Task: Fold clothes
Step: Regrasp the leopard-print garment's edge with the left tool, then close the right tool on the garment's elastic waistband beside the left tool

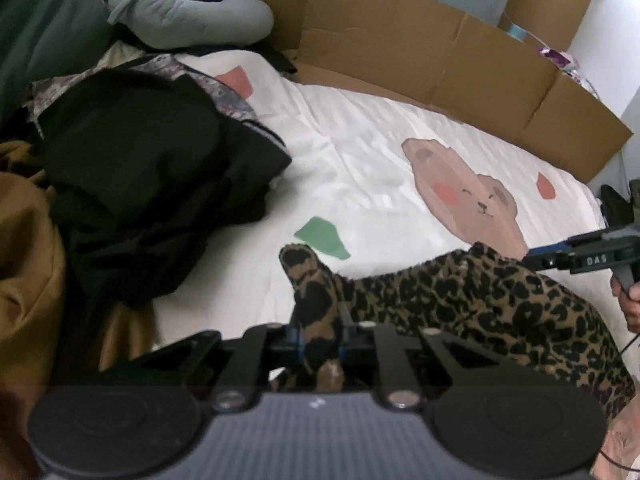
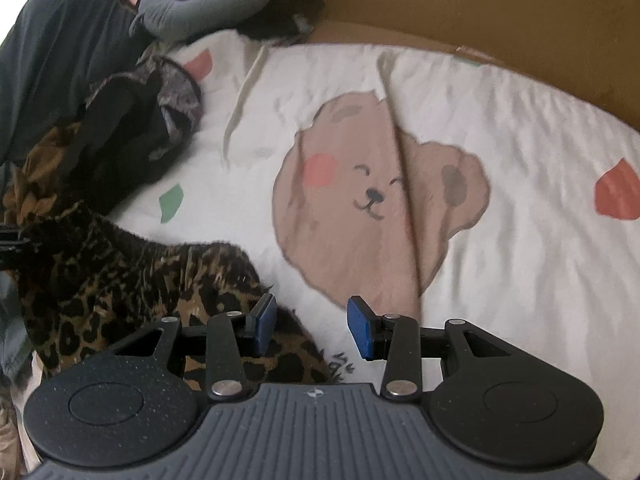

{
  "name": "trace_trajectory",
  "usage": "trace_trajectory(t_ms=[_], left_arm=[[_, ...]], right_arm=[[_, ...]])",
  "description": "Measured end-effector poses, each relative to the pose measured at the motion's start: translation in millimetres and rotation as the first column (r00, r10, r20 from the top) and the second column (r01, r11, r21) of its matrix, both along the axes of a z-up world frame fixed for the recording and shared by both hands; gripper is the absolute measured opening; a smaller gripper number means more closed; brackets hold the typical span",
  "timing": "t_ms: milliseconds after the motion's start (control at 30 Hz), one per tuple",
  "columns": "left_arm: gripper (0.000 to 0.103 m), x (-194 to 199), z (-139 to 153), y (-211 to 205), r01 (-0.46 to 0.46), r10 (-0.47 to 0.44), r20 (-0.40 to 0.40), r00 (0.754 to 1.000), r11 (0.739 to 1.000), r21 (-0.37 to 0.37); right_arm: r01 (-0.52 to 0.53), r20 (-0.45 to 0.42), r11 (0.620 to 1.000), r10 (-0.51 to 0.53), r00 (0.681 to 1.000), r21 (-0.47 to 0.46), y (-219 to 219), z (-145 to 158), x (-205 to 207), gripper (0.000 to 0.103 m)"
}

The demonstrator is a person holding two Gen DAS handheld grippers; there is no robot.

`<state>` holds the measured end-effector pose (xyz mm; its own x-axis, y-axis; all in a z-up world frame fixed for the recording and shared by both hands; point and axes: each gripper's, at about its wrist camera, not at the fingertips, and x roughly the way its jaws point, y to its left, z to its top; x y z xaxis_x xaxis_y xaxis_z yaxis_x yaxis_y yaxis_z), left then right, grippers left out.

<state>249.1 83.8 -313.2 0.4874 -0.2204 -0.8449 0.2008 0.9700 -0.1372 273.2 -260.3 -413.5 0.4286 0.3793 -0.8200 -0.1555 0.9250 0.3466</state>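
At the bottom centre of the left wrist view, the left gripper [image 1: 320, 346] was clamped on a bunched fold of the fuzzy leopard-print garment [image 1: 460, 304], which trailed to the lower right across the smooth white bedsheet [image 1: 360, 168] printed with a bear. In the right wrist view, the right gripper [image 2: 312, 326] stood partly open with nothing between its blue pads [image 2: 266, 322], its left one just over the garment's frayed edge. A soft black heap of clothes [image 1: 152, 184] at left and the cardboard wall [image 1: 440, 60] behind were blurred, and the hand [image 1: 632, 300] at the right edge was cut off.
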Motion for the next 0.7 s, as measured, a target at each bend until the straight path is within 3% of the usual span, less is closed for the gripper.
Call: trace_trajectory(t_ms=[267,467,700], left_arm=[[0.014,-12.8,-12.6,22.7,-0.029,0.03,-0.039,0.999,1.0,0.007],[0.007,-24.5,-19.2,33.0,-0.042,0.042,-0.047,0.998,0.999,0.01],[0.005,-38.0,-6.1,41.5,-0.056,0.057,-0.012,0.998,0.998,0.023]], right_arm=[[-0.049,0.014,0.997,0.048,0.999,0.063,8.0,5.9,-12.7,0.046],[-0.146,0.031,0.988,0.144,0.989,0.051,29.1,6.2,-20.8,0.061],[-0.151,0.072,0.987,0.147,0.986,0.048,29.7,19.0,-17.8,0.063]])
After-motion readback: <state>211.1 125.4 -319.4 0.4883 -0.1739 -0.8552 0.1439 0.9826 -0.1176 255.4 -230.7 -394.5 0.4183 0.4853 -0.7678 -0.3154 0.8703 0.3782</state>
